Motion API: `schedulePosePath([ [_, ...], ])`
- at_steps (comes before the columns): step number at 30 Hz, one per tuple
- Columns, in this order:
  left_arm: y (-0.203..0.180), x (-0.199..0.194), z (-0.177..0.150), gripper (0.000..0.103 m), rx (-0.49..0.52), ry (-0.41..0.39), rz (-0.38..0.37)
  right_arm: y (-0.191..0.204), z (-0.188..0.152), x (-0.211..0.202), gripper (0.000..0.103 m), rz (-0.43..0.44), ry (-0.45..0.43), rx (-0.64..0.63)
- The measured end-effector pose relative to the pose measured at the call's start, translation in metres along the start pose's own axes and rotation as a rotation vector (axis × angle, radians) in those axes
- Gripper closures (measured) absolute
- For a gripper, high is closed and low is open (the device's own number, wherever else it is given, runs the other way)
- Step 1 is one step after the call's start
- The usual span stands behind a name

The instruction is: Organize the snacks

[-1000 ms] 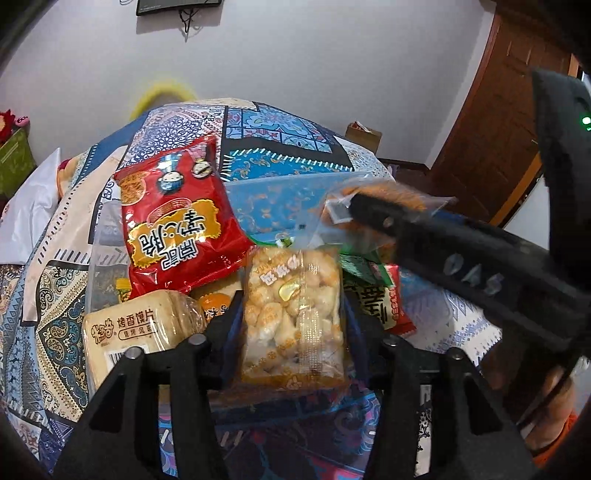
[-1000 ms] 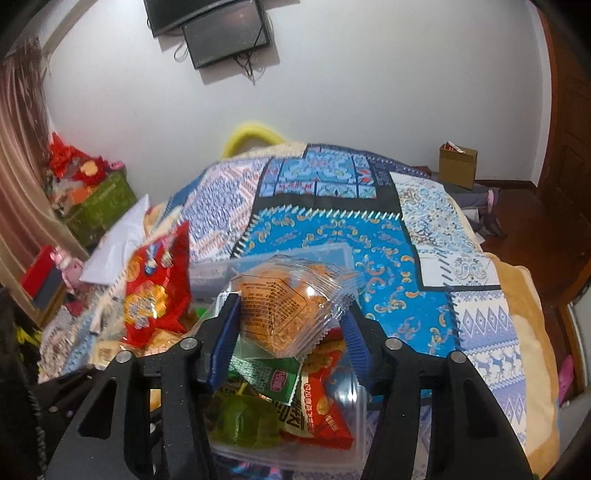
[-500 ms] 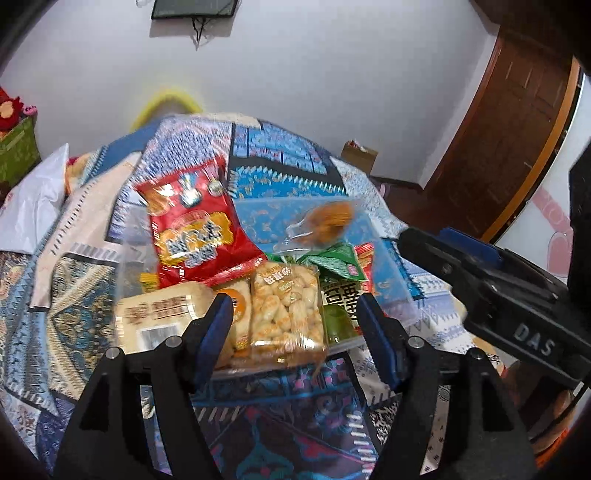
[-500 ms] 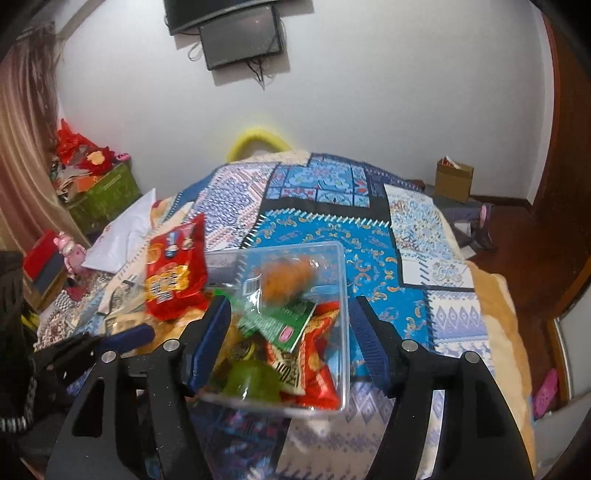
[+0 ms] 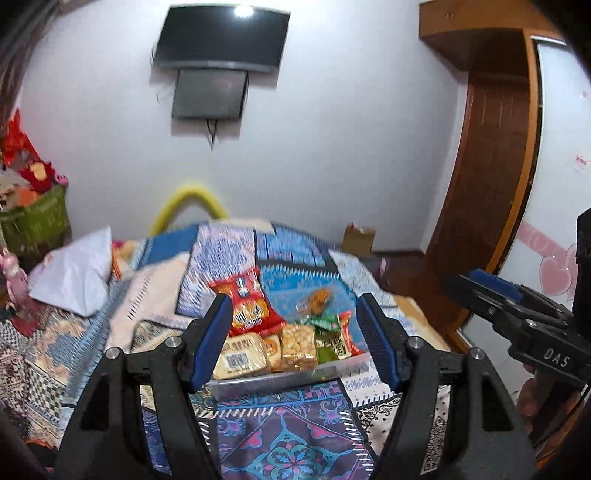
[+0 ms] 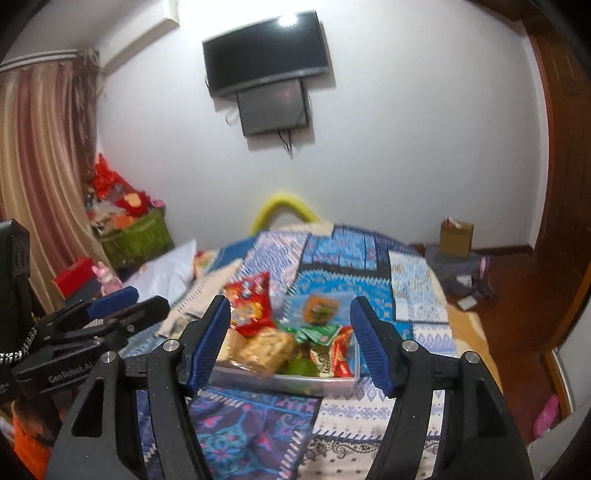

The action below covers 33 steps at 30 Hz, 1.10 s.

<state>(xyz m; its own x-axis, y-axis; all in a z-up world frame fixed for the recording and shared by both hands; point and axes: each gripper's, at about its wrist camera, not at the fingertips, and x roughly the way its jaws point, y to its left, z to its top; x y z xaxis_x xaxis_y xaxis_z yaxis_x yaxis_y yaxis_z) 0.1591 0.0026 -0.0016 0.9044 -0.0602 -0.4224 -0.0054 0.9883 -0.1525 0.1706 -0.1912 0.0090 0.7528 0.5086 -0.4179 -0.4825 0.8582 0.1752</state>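
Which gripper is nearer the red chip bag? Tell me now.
Left. The left gripper is open, short of the tray end holding the red chip bag; the right gripper, open, faces the other end.

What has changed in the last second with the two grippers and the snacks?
Both let go: the left gripper released the puffed-snack pack, the right gripper the orange packet. Both are now open and pulled back. The clear box stayed on the bed.

wall-mounted TV, patterned quilt, striped curtain, cardboard box
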Motion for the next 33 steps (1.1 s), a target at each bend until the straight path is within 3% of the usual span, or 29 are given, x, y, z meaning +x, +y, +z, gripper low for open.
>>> schedulePosePath([
  [3,0.001,-0.027,0.002,0.032,0.004,-0.047,0.004,0.009,0.000,-0.020,0.024,0.000,-0.049,-0.009],
  [6,0.000,-0.050,0.002,0.015,0.014,-0.093,0.009,0.017,-0.001,-0.032,0.019,-0.018,-0.081,-0.030],
  [10,-0.003,-0.072,0.000,0.012,0.057,-0.146,0.040,0.022,-0.002,-0.043,0.007,-0.030,-0.115,-0.042],
  [12,-0.004,-0.080,-0.001,0.005,0.061,-0.156,0.039,0.023,-0.004,-0.048,0.000,-0.035,-0.133,-0.041],
  [33,-0.008,-0.090,-0.009,0.004,0.075,-0.159,0.033,0.028,-0.016,-0.065,0.000,-0.040,-0.146,-0.043],
])
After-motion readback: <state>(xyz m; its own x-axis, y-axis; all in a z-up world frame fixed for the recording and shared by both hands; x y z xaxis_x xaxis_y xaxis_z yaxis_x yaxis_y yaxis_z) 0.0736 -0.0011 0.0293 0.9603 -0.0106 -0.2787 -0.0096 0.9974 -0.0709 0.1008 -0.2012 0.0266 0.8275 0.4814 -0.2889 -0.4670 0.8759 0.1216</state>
